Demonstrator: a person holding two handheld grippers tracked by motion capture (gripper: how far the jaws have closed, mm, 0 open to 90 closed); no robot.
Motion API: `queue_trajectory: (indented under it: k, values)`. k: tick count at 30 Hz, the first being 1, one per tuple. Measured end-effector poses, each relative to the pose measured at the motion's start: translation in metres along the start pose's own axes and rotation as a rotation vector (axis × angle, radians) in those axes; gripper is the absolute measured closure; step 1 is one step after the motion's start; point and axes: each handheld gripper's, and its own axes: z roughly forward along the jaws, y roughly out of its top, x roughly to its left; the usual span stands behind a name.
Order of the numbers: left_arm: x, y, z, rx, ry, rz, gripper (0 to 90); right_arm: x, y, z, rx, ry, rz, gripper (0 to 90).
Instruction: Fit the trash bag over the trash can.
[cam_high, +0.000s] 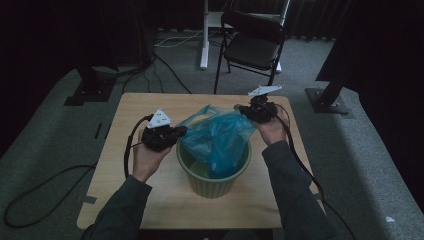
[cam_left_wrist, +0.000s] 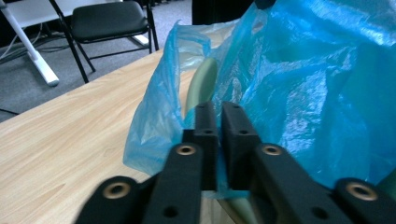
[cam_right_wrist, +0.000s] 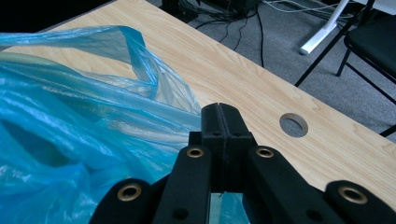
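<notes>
Green pot (cam_high: 212, 175) mid-bench (cam_high: 130, 200) w/ blue bag (cam_high: 220, 137) draped in it, bare wood all round, hole in bench (cam_right_wrist: 293, 124) at 2 o'clock of right claw (cam_right_wrist: 224, 119), left claw (cam_left_wrist: 219, 116) clamped on bag edge at pot's 9 o'clock, right claw pinching bag at 1 o'clock, forearms in from 6 o'clock.

Blue bag (cam_high: 220, 137), seemingly pale-green bucket (cam_high: 210, 182)

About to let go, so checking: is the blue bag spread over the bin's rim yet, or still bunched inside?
Not spread. The blue bag is bunched and rising out of the green bin, whose near rim is bare; both tongs pinch its edges.
</notes>
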Motion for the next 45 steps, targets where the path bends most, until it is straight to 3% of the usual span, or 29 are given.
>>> queue_trajectory:
  k: [10,13,18,22,26,32,36,45]
  values:
    - [0.015,0.003,0.008,0.014,0.087,-0.019,89.7,0.000,0.001,-0.002,-0.013,0.012,0.005,90.0]
    - [0.018,-0.001,0.013,0.029,0.092,-0.034,89.7,0.002,-0.001,0.003,0.016,0.016,-0.014,89.9]
    - [0.024,-0.005,0.016,0.046,0.101,-0.058,89.6,0.002,-0.001,0.001,0.013,0.019,-0.014,85.0]
    - [0.024,-0.004,0.014,0.035,0.098,-0.065,89.6,0.000,0.000,-0.008,-0.015,0.015,-0.009,76.9]
    - [0.023,-0.002,0.014,0.029,0.098,-0.061,89.5,-0.003,0.002,-0.023,-0.063,0.024,0.009,75.0]
    - [0.023,-0.002,0.016,0.033,0.095,-0.059,89.5,-0.007,0.002,-0.033,-0.081,0.034,0.017,74.1]
    - [0.022,-0.002,0.017,0.030,0.092,-0.063,89.5,-0.003,0.001,-0.035,-0.095,0.068,0.013,72.6]
    - [0.022,-0.003,0.017,0.030,0.091,-0.063,89.5,0.011,0.001,-0.031,-0.121,0.192,-0.030,64.5]
